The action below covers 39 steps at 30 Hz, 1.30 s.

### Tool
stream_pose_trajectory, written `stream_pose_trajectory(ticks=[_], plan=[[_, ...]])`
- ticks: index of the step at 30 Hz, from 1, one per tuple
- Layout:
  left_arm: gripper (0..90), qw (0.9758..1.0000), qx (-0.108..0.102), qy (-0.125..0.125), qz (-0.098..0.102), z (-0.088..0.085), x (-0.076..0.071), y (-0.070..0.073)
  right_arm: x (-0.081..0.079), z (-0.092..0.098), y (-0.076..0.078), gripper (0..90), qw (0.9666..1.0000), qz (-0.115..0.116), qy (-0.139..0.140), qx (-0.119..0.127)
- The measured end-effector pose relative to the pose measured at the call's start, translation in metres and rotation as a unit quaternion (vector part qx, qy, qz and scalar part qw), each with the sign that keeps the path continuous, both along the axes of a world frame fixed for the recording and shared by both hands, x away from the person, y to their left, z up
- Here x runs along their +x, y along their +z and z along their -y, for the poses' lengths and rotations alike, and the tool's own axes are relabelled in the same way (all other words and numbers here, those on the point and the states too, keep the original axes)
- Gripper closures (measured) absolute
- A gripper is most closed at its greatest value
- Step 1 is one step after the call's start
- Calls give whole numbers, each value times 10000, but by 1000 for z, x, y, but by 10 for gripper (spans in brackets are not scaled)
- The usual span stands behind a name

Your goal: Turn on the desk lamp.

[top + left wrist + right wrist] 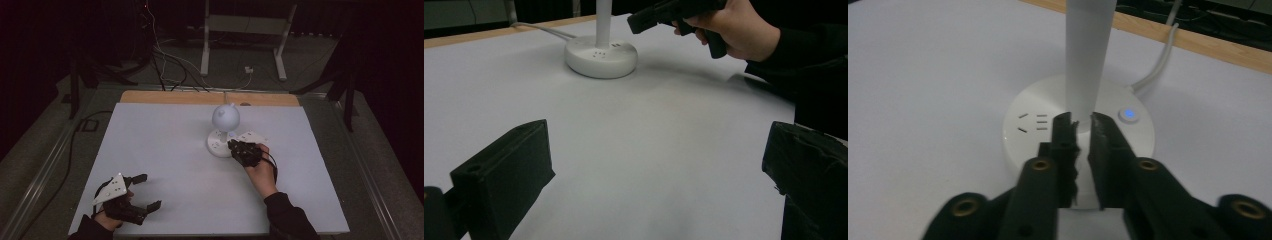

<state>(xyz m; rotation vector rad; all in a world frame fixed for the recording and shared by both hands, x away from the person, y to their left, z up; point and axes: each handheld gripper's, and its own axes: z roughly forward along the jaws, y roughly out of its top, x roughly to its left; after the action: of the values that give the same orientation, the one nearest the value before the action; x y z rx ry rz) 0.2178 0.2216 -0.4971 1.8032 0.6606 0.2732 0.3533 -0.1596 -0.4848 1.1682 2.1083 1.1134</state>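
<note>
Left tool (142, 191) sits at the near left corner of the desk (165, 150), jaws spread wide, nothing between them; in the left gripper view both black jaws frame bare white desk surface. Right tool (233, 145) is out at mid-desk, held in the right hand (261, 167), tips at the near edge of the lamp base (220, 143). Right gripper view: jaws drawn nearly together, a narrow gap left between them, tips over the top of the base just in front of the white stem (1087, 55); I cannot tell whether they touch the stem or the base. Lamp (224, 129) stands upright a little right of desk centre, round white head (226, 116) above the disc base. Blue lit button (1129, 114) on the base top, right of the stem; socket slots (1034, 122) left of it. White cord (1159, 59) runs off the back toward the wooden desk edge (1198, 44).
</note>
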Motion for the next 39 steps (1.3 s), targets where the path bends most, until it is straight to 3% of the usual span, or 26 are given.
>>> stream_pose_trajectory(ticks=[2, 10, 20, 39], plan=[[4, 10000, -22, 9, -10, 0, 0, 0, 1, 0, -2, 867, 9999, 24, -33, -136], [4, 10000, 22, -6, -9, 0, 0, 0, 8, -2, -10, 886, 9996, -259, -11, -117], [4, 10000, 22, -10, -14, 0, 0, 0, 14, -6, -17, 890, 9992, -353, -19, -181], [4, 10000, 19, -14, -11, 0, 0, 0, 16, -12, -21, 888, 9992, -293, -7, -264]])
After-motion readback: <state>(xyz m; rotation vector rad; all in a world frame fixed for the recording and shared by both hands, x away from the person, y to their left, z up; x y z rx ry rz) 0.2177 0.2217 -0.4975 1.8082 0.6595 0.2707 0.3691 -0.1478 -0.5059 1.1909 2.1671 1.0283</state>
